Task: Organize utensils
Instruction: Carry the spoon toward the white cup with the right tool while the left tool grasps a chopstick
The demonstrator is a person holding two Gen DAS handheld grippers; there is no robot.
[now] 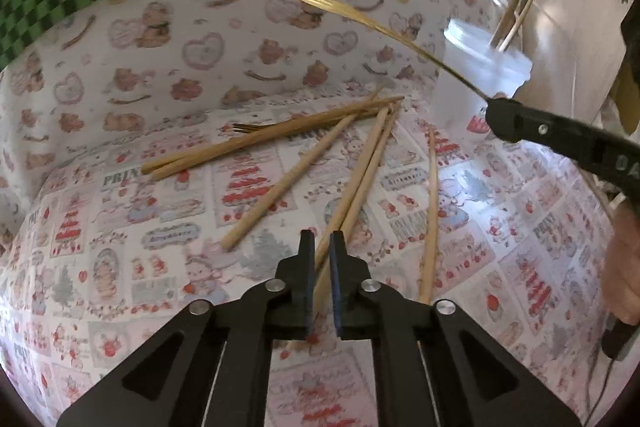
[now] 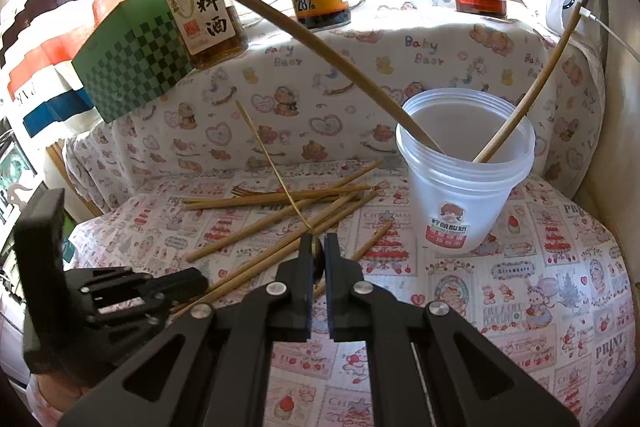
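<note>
- Left wrist view: the left gripper (image 1: 322,239) has its jaws drawn nearly together around one chopstick (image 1: 352,195), which runs up between the pads; whether the pads press on it cannot be told from here.
- More chopsticks (image 1: 256,143) lie scattered and crossing on the patterned cloth (image 1: 120,267), with a dark fork (image 1: 260,127) lying under the far pair.
- From the right edge the right gripper (image 1: 500,107) reaches in, holding a thin gold fork (image 1: 360,15) by its handle end, tines up and pointing left, above the cloth.
- The plastic cup (image 1: 480,75) shows only as a blur behind that fork; a hand (image 1: 624,267) shows at the right edge.
- Right wrist view: the right gripper (image 2: 318,239) is clamped on the rounded end of the gold fork (image 2: 264,151), seen edge-on here as a thin line.
- The plastic cup (image 2: 464,179) is sharp here: stacked clear cups with two chopsticks (image 2: 328,47) leaning in it.
- The left gripper (image 2: 188,279) sits low at the left over the scattered chopsticks (image 2: 280,199).
- Only this view shows three bottles (image 2: 200,7) and a green checked box (image 2: 136,59) clearly.
</note>
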